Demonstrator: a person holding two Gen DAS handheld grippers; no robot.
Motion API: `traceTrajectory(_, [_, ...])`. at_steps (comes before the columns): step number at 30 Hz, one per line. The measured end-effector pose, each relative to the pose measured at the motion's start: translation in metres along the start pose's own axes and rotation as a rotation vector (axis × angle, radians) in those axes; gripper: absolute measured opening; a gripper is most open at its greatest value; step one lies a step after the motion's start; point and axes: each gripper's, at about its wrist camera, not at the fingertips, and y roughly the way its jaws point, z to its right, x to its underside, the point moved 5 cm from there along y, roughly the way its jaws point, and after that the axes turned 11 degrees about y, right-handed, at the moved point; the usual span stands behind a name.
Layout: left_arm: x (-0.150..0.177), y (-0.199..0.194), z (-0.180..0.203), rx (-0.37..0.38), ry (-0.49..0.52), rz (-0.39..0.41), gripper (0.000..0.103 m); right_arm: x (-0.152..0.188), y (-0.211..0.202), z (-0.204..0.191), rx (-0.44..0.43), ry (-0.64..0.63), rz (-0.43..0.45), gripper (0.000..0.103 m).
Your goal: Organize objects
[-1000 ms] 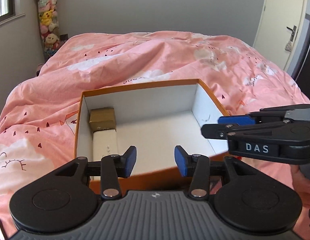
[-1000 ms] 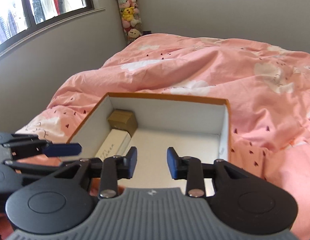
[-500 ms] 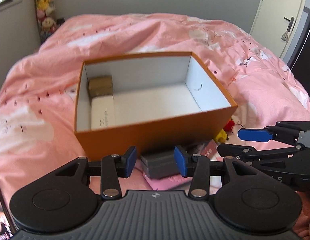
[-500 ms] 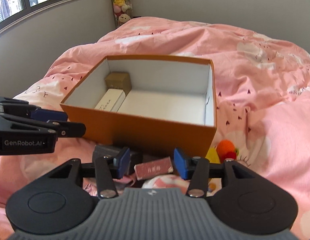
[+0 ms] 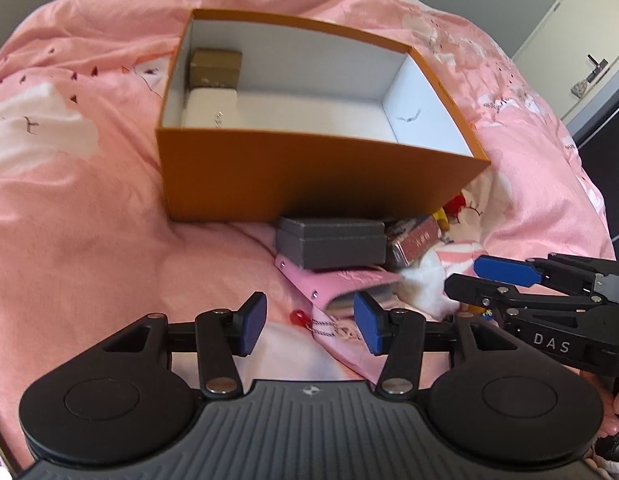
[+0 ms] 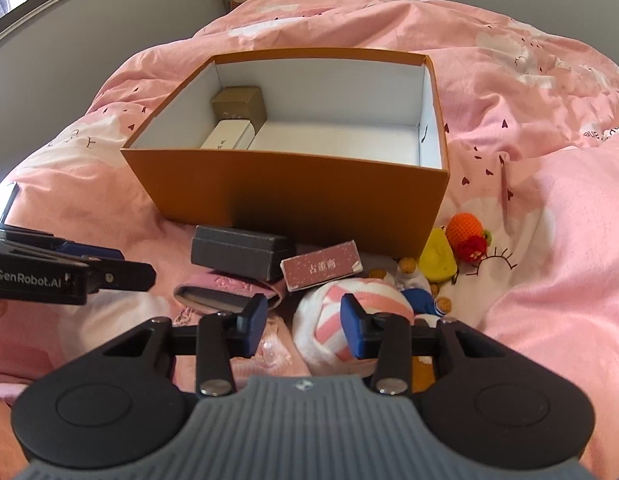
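Observation:
An orange box [image 5: 309, 168] [image 6: 293, 196] with a white inside stands on the pink bed. It holds a gold box [image 5: 216, 68] [image 6: 239, 107] and a white box [image 5: 209, 107] [image 6: 229, 136] along its left wall. In front of it lie a grey case [image 5: 331, 243] [image 6: 239, 254], a pink pouch [image 5: 337, 284] [image 6: 229, 292], a small pink card box [image 5: 415, 240] [image 6: 321, 266] and a pink-striped white ball [image 6: 349, 320]. My left gripper [image 5: 309, 322] is open and empty above the pouch. My right gripper [image 6: 303, 326] is open and empty at the ball.
A yellow soft toy [image 6: 437, 258], an orange knitted toy [image 6: 465, 232] and small figures [image 6: 417, 300] lie at the box's right corner. A red bead on a chain [image 5: 299, 316] lies near the left gripper. A door [image 5: 581, 40] is at the right.
Both grippers have pulled back from over the box and dropped lower, so the pile of items in front of the box came into view. Both stayed open.

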Motion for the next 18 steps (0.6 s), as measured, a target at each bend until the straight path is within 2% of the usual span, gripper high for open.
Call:
traceTrajectory(3, [0.002, 0.005, 0.005, 0.009, 0.01, -0.014, 0.06, 0.003, 0.005, -0.003, -0.01, -0.018, -0.032, 0.036])
traceTrajectory(6, [0.002, 0.009, 0.01, 0.015, 0.024, -0.027, 0.06, 0.007, 0.011, -0.005, -0.027, -0.026, -0.066, 0.036])
traceTrajectory(12, [-0.003, 0.012, 0.009, 0.027, -0.005, -0.003, 0.059, 0.008, 0.022, -0.008, -0.053, -0.037, -0.106, 0.032])
traceTrajectory(15, [-0.006, 0.014, 0.007, 0.035, -0.018, -0.008, 0.052, 0.006, 0.026, -0.01, -0.063, -0.052, -0.112, 0.03])
traceTrajectory(18, [-0.008, 0.016, 0.007, 0.035, -0.013, -0.013, 0.052, 0.002, 0.03, -0.014, -0.081, -0.075, -0.117, 0.029])
